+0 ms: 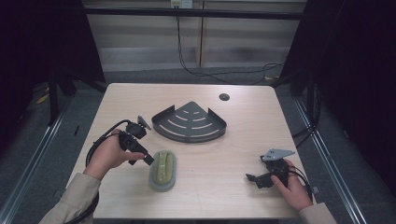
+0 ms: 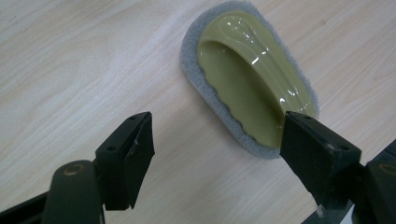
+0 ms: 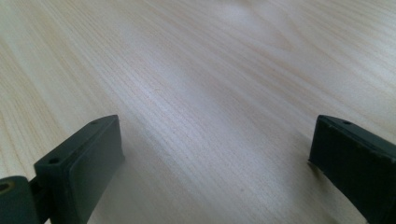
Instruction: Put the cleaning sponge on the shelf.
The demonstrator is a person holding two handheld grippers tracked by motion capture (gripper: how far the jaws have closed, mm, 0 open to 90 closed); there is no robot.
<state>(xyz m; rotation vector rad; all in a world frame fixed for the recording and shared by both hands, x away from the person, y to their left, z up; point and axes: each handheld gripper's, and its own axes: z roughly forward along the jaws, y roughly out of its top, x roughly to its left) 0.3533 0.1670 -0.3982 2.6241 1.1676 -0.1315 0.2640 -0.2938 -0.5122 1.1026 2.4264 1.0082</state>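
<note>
Scrub brush (image 1: 163, 170), green on top with a grey pad under it, lies flat on the table (image 1: 243, 126), near the front edge, at about 7 o'clock from the middle. My left gripper (image 1: 148, 159) is just beside its near-left end, at about 10 o'clock from it. My jaws there stand partly open and hold nothing; one jaw is over the end of the brush and the other is over bare wood. My right gripper (image 1: 249, 177) rests far off at 4 o'clock, jaws wide open, nothing in them.

If I close now, I think I could pinch only the soft pad edge, and the brush could tip or slide away. The smooth shiny top could slip out too.

I cannot tell if my jaw touches the brush or hangs above it. The grey corner rack (image 1: 190, 123) sits at 12 o'clock from the brush, well apart.
</note>
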